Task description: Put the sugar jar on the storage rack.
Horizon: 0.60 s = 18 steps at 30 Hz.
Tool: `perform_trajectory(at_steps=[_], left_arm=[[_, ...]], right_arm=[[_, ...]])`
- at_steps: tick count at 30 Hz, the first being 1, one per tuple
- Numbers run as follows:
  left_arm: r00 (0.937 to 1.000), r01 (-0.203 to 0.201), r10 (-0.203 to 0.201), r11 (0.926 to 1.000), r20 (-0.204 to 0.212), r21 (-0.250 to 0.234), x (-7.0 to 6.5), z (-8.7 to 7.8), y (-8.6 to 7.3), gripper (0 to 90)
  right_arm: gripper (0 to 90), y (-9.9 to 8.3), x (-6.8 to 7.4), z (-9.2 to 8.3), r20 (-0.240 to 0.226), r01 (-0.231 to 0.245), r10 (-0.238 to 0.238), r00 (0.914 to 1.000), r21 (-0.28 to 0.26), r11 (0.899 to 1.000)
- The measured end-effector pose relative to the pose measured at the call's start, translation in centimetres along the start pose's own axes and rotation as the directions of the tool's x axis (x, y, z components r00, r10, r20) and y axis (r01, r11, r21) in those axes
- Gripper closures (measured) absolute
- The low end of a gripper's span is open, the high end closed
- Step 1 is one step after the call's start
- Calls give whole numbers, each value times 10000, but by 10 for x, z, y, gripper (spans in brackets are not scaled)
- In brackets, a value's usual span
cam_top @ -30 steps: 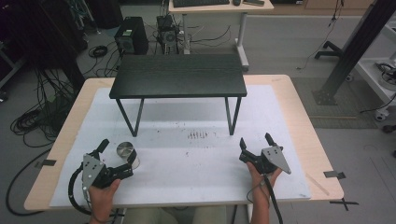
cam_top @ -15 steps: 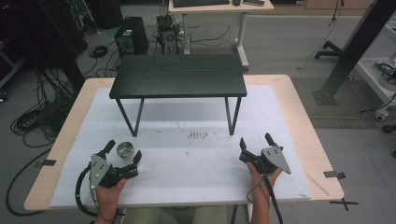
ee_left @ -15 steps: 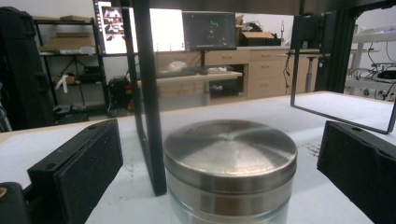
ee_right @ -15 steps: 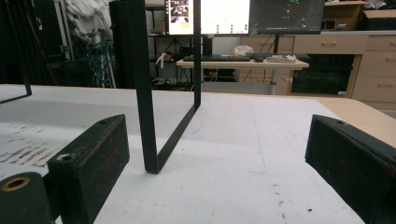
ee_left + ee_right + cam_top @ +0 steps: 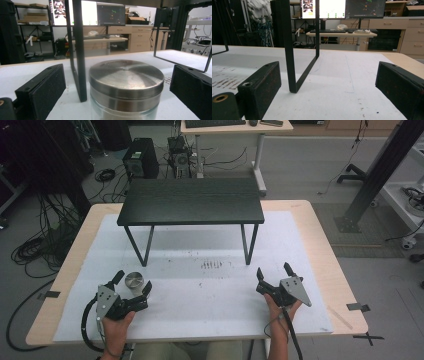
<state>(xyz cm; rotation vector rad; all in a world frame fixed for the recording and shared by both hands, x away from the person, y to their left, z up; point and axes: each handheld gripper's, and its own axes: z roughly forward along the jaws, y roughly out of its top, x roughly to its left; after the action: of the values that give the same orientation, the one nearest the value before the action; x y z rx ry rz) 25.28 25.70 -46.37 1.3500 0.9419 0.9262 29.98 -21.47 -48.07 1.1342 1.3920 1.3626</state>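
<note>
Steel-lidded glass jar [image 5: 125, 86] between my left tool's [image 5: 132, 287] spread jaws.
It stands on the white tabletop [image 5: 210, 290], untouched on either side, near the black stand's leg [image 5: 78, 50]; my right tool [image 5: 274, 279] rests open, well apart.

A small black table [image 5: 190, 202] is standing on the white-covered wooden table [image 5: 320, 250]; beyond it, a desk [image 5: 235, 126], computer tower [image 5: 140, 159] and cables [image 5: 40, 245] are sitting on grey floor.
</note>
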Motion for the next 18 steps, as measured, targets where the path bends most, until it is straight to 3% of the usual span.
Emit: perform_trajectory(at_steps=[18], left_arm=[[10000,24,-24,10000,-11,11,0,0,0,25]], right_arm=[[68,0,0,0,-1,29,-29,10000,-29,10000]])
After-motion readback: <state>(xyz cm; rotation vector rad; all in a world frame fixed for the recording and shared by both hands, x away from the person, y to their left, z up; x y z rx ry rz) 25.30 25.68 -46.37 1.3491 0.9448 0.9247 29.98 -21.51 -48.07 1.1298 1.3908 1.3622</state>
